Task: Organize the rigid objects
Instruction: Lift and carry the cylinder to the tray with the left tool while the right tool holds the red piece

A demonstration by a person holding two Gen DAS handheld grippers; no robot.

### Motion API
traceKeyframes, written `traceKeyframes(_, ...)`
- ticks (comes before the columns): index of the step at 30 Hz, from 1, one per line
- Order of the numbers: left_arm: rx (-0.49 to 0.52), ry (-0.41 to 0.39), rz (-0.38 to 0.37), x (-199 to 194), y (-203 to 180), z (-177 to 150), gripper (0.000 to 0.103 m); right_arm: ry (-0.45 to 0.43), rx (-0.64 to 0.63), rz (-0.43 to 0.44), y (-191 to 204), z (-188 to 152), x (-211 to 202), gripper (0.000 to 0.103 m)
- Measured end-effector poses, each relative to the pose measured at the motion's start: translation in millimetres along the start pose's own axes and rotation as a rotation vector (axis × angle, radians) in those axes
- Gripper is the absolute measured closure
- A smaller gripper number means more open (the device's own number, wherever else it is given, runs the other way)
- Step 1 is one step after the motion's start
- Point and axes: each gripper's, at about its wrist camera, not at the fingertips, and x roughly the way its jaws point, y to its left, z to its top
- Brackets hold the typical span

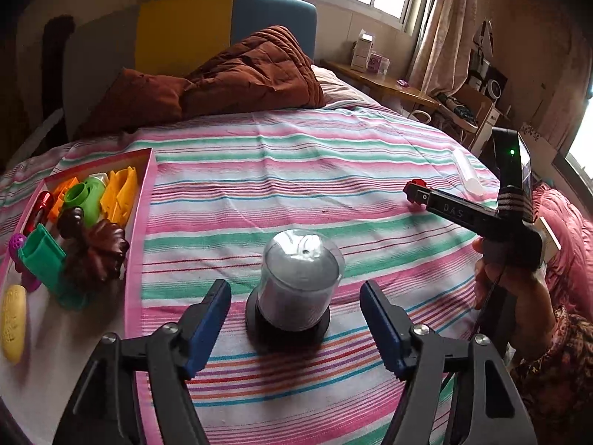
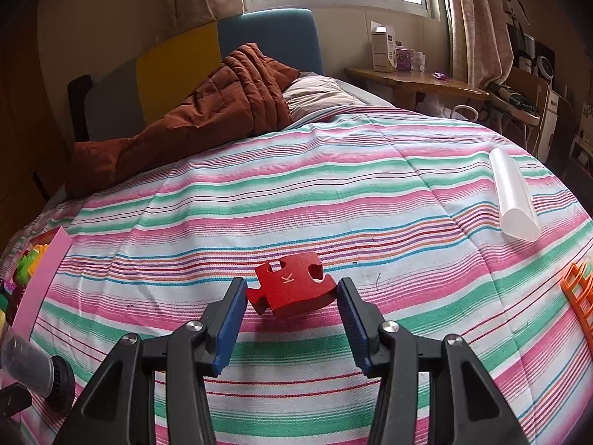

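Observation:
A clear-domed container on a black base (image 1: pixel 296 285) stands upright on the striped bedspread. My left gripper (image 1: pixel 292 293) is open around it, with a gap between each blue pad and the dome. A red puzzle piece marked K (image 2: pixel 292 291) hangs just above the bedspread, tilted, and my right gripper (image 2: pixel 292 289) is shut on it, one pad against each side. In the left wrist view the right gripper (image 1: pixel 415 191) shows at the right with the red piece at its tip, a hand (image 1: pixel 511 282) holding it. A pink tray (image 1: pixel 142 222) at the left holds several coloured plastic pieces.
A white translucent tube (image 2: pixel 513 200) lies on the bed at the right, and an orange lattice piece (image 2: pixel 580 296) sits at the right edge. A brown quilt (image 1: pixel 229 78) is heaped at the headboard. A wooden side table (image 2: pixel 411 81) with boxes stands beyond the bed.

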Motion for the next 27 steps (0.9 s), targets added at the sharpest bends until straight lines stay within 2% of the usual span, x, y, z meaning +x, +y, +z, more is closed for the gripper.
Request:
traceKeyframes(2,0.007,0.006,-0.01,3.9,-1.8,3.8,0.038,-0.003,-0.005,-0.003,0.7,-0.2,-0.5,0.053)
traceKeyframes(3,0.01,0.015,-0.013,5.9,-2.7,5.5,0.055,-0.005,-0.008,-0.006,1.2,-0.3,-0.9,0.053)
traceKeyframes(4,0.014,0.021,-0.007,7.1,-3.2,7.0,0.058,-0.01,-0.01,-0.008,1.8,-0.5,-1.8,0.053)
traceKeyframes(9,0.007,0.007,-0.035,-3.1,1.6,7.3,0.06,-0.026,-0.022,-0.011,4.7,-1.7,-6.7,0.053)
traceKeyframes(17,-0.035,-0.071,-0.053,-56.7,22.8,12.3,0.06,-0.042,-0.057,0.022,17.0,-9.4,-22.4,0.053)
traceKeyframes(22,-0.06,-0.122,-0.019,-89.5,48.7,10.3,0.06,-0.05,-0.108,0.046,34.0,-15.3,-35.8,0.053)
traceKeyframes(27,-0.117,-0.142,0.022,-106.3,79.4,4.4,0.06,-0.031,-0.148,0.066,56.2,-26.2,-46.5,0.053)
